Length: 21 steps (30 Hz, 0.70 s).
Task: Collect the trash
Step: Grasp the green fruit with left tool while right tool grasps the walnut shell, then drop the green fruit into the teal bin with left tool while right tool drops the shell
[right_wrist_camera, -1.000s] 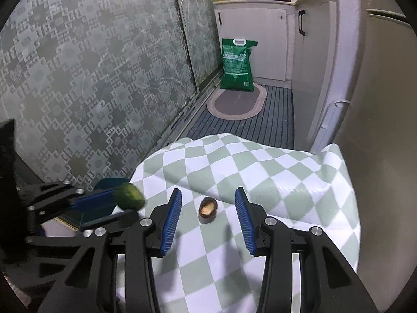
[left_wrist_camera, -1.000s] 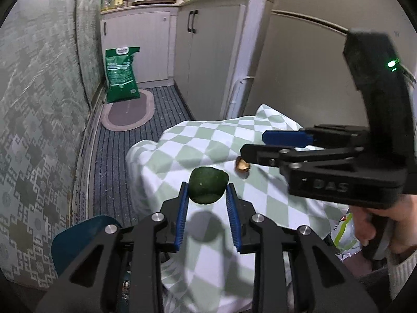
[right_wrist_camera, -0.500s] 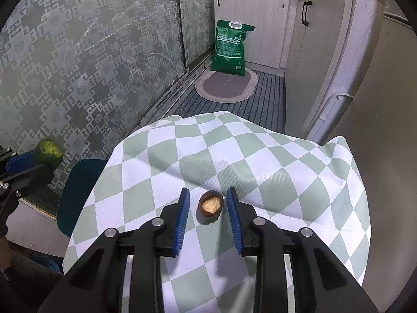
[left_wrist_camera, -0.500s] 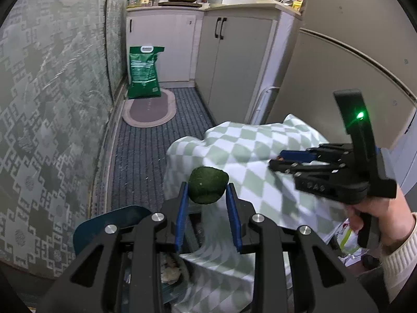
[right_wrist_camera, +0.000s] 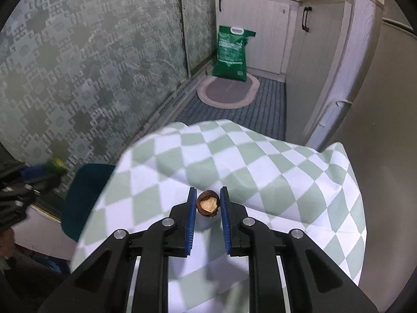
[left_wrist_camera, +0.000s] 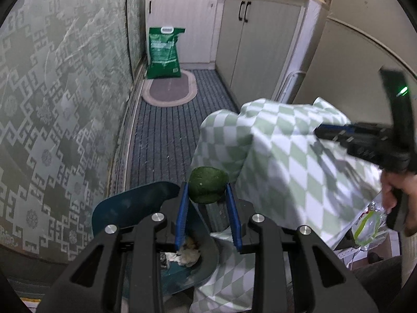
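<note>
Trash, 2 pieces, each in a gripper. Green peel (left_wrist_camera: 208,184), dark and rounded, sits pinched between the blue pads (left_wrist_camera: 181,214) of the left gripper (left_wrist_camera: 207,203), jaws narrow and tight on it. It hangs directly over the blue bin (left_wrist_camera: 135,203), beside the table edge. Bin lid up at the left; crumpled scraps (left_wrist_camera: 187,251) visible inside the bin, below the fingers.

Nut shell (right_wrist_camera: 207,203), brown with a pale inside, sits between the pads of the right gripper (right_wrist_camera: 207,204); jaws narrow, both pads touching it. Shell is over the green-white checked cloth (right_wrist_camera: 260,172); cannot tell if it rests on the cloth or is lifted.

Right gripper body shows in the left view at far right, blurred, green LED (left_wrist_camera: 403,90) lit, held by a hand (left_wrist_camera: 398,190). Left gripper shows blurred at the left edge of the right view, with the green peel as a smear.

Background: green sack (right_wrist_camera: 232,52) on an oval mat (right_wrist_camera: 228,92), striped floor runner, white cabinets (left_wrist_camera: 250,41), patterned glass wall (left_wrist_camera: 52,91) along the left. A plastic bag (left_wrist_camera: 368,221) hangs below the hand.
</note>
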Available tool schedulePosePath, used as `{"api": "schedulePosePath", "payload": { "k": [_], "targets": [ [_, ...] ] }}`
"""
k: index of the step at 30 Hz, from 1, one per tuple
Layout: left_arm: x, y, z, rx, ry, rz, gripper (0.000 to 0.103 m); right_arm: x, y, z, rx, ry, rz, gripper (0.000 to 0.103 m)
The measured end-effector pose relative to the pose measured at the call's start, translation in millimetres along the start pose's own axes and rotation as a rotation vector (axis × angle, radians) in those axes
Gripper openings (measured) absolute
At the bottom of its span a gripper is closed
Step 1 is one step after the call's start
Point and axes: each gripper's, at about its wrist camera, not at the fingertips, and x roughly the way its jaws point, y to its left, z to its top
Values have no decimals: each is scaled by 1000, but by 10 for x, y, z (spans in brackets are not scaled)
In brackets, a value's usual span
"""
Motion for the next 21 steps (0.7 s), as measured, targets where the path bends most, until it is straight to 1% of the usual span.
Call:
{"api": "schedulePosePath", "payload": {
  "k": [5,9,12,15,18,21],
  "targets": [
    [129,111,-108,-9,71,43,31,-212,226,109,-16,-70,72,18],
    [229,271,-213,-31,128,81,31,-308,425,181,-46,-104,123,18],
    [296,381,-283,-45,171,94,32,-358,584,241,-69,-120,151,18],
    [321,442,-344,-40,187,100,33,-371,757,270,-92,-122,187,18],
    [310,486,-374,-44,191,103,37,-369,916,294,-117,-122,207,18],
    [273,537,-392,-46,184,100,38,-324,1096,304,-146,-97,237,18]
  ]
}}
